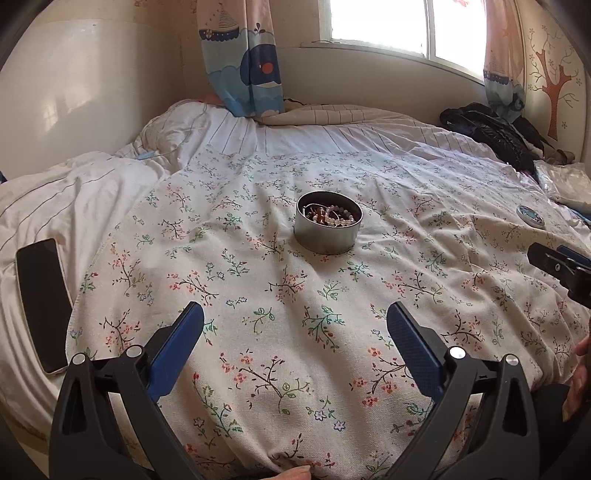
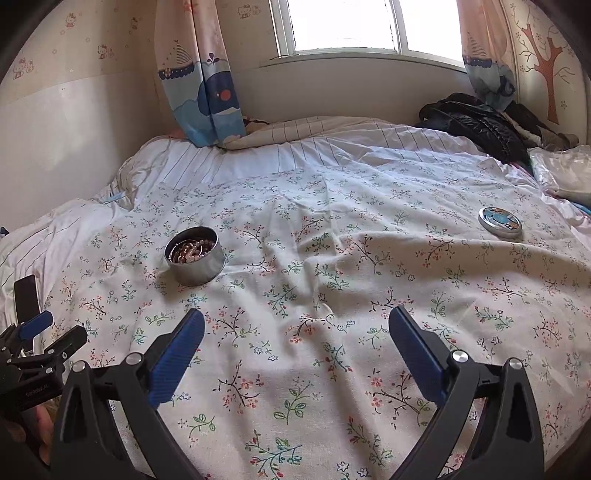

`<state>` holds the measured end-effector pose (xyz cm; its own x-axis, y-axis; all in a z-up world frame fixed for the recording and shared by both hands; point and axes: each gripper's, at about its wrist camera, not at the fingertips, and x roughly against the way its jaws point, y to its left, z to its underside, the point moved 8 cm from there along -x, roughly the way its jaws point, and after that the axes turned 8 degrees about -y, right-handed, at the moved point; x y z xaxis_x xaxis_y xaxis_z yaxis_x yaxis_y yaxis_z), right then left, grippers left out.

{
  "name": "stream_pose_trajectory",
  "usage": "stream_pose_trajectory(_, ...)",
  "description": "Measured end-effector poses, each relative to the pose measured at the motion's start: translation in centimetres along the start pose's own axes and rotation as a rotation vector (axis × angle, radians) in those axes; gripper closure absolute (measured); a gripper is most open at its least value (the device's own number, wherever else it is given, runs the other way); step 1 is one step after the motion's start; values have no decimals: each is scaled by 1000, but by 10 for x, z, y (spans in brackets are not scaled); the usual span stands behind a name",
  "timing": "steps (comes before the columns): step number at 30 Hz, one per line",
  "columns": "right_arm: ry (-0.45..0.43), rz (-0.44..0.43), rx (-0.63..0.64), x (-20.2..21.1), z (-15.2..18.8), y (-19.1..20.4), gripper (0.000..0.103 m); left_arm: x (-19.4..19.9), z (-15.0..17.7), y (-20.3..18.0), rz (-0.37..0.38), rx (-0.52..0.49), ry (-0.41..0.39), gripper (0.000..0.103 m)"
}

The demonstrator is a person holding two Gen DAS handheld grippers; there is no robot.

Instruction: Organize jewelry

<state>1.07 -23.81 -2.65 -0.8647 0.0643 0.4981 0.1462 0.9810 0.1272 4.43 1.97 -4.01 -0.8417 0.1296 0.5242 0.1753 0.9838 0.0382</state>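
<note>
— Floral bedspread (image 1: 258,332) covers the bed. Where is the jewelry?
— Beaded bracelets (image 1: 334,215) lie inside a round metal tin (image 1: 327,236) mid-spread; its lid (image 2: 499,219) sits well apart, toward the right.
— And the claws?
— Left gripper (image 1: 295,325) and right gripper (image 2: 296,328) both spread wide, holding nothing, hovering short of the tin.

Daylight comes from the window (image 1: 402,26) at 12 o'clock and blows it out to plain white in both views. The bed (image 2: 332,206) is evenly lit, with soft shadows in its folds. A pale glare sits on the wall (image 1: 62,107) at 10 o'clock. Fisheye bending curves the edges and black corners frame each view. Focus is fairly sharp throughout.
</note>
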Motion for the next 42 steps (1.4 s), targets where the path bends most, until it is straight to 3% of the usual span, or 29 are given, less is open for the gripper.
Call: stream_pose_trajectory(42, 35, -1, 8, -5, 6, -3, 7, 0, 2, 1, -5, 13, -2, 8)
